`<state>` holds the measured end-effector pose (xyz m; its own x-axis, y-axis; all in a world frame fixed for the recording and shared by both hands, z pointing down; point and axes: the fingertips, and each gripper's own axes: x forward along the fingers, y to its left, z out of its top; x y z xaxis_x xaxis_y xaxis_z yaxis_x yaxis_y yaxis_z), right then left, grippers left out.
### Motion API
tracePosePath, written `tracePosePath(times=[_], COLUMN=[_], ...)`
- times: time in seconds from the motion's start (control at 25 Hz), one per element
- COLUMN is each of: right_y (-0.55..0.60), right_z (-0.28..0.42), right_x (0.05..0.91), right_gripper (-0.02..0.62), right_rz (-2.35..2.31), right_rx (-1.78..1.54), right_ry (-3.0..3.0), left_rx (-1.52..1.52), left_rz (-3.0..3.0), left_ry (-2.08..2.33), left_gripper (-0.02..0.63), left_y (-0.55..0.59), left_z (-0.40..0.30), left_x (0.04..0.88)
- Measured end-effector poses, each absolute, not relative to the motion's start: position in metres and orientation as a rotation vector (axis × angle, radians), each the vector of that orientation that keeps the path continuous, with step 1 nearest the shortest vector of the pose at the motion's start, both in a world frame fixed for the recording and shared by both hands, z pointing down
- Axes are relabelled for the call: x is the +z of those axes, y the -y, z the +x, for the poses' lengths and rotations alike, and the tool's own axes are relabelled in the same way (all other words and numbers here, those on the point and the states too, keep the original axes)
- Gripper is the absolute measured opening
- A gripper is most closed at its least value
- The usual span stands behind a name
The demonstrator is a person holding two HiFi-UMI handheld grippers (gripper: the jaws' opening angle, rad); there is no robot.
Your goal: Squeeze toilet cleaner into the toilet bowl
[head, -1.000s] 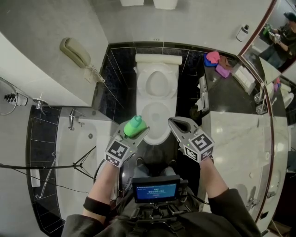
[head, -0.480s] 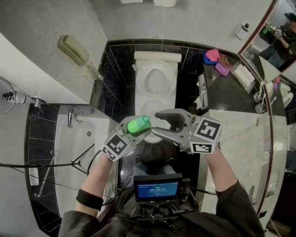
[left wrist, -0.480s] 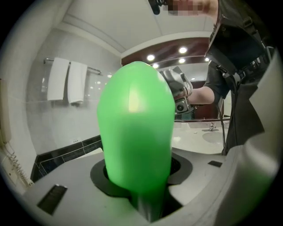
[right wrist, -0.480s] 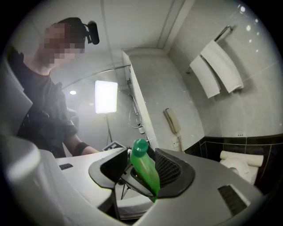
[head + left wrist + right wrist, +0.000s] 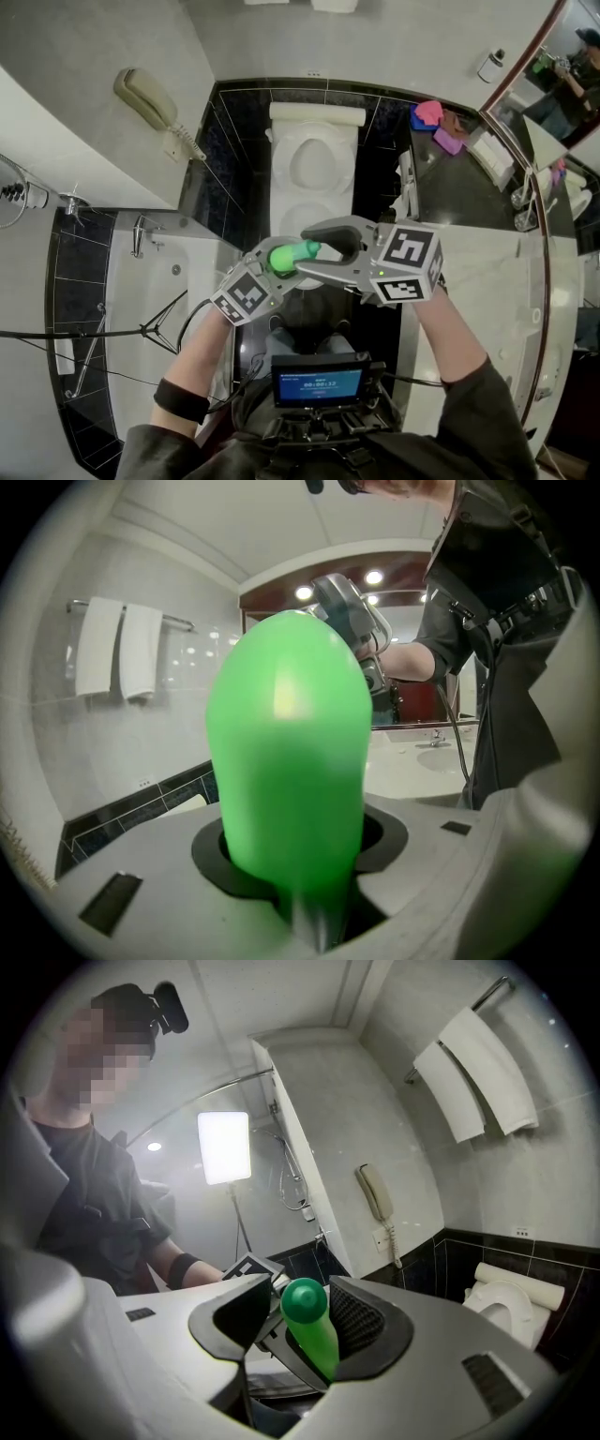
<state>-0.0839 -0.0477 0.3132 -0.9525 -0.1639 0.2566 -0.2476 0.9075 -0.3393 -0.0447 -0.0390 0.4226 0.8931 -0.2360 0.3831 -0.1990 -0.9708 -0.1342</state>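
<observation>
Clamping the green bottle [image 5: 289, 256], left gripper [image 5: 277, 263]; right gripper [image 5: 302, 251] (jaws just opening) loosely straddles its cap [image 5: 305, 1302].

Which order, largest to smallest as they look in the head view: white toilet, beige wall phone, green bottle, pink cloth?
1. white ceramic toilet
2. beige plastic wall phone
3. and 4. unsure: the green plastic bottle and the pink cloth look roughly alike. The bottle is partly hidden and nearer the camera.
</observation>
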Motion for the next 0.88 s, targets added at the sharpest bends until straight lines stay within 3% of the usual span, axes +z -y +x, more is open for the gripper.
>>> tracePosePath(times=[0.08,0.4,0.72,0.88], right_y=[0.048,0.041,-0.003,-0.013], right_z=[-0.083,-0.085,-0.093,-0.092], right_x=[0.314,0.304,0.304,0.316], right_gripper=[0.148,0.156,0.156,0.156], right_rz=[0.308,0.255,-0.013,-0.078], right_rx=[0.529,0.271,-0.495,-0.660], right_ry=[2.857,2.882,2.722,2.607], left_rx=[-0.622,-0.592,-0.586,-0.590], left_rz=[-2.967,-3.027,-3.057,-3.059], left_ry=[-0.319,-0.146,0.179,0.209], left_gripper=[0.181,0.180,0.179,0.179], left_y=[0.037,0.025,-0.009,-0.018], left_z=[-0.044,-0.042,-0.047,-0.046], left_x=[0.423,0.417,0.415,0.420])
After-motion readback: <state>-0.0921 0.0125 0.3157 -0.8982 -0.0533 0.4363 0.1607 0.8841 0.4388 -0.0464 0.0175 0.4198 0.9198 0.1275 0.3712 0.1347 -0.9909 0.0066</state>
